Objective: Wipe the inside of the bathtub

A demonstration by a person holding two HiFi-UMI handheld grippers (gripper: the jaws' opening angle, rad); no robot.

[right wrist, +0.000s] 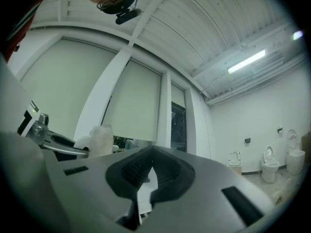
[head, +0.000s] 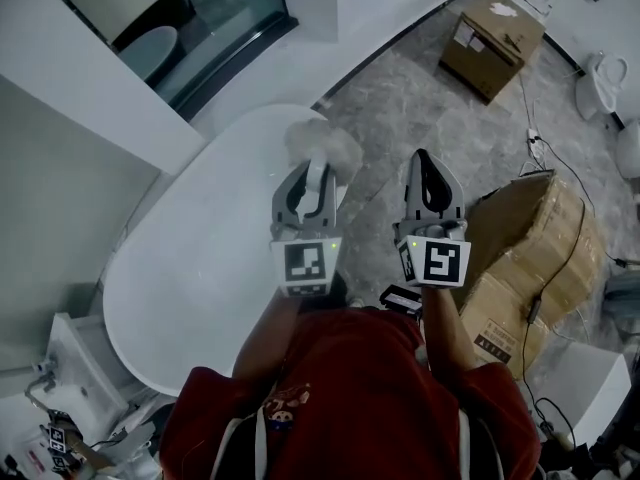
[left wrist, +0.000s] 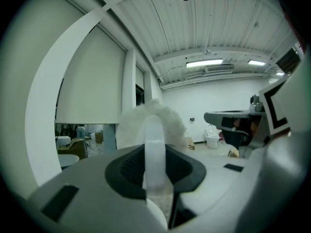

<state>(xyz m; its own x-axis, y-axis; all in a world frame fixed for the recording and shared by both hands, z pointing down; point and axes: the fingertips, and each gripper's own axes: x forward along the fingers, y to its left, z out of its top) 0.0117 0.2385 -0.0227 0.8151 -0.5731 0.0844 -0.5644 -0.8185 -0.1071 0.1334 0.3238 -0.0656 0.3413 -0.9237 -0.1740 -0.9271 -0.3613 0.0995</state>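
One white bathtub [head: 180, 288] fills the left of the head view: a long oval with a smooth, plain surface and a rounded rim, standing on a grey marbled floor [head: 420, 98] beside a pale wall. It lies in front of the person and to their left, and its near end reaches down beside the red shirt [head: 350, 388]. The left gripper [head: 312, 183] is held over the tub's far right part, its jaws closed tight on the white handle of a duster [head: 325, 143]. The handle stands up between the dark pads, and the fluffy white head spreads out just past the jaw tips. In the left gripper view the same gripper [left wrist: 155, 144] clamps the handle upright, with the fluffy head behind it. In the head view the head overlaps the tub's far rim; whether it touches cannot be told. The right gripper [head: 432, 173] is held beside the left one, over the floor, its jaws drawn together with nothing between them; the right gripper view [right wrist: 148, 174] shows the pads meeting.
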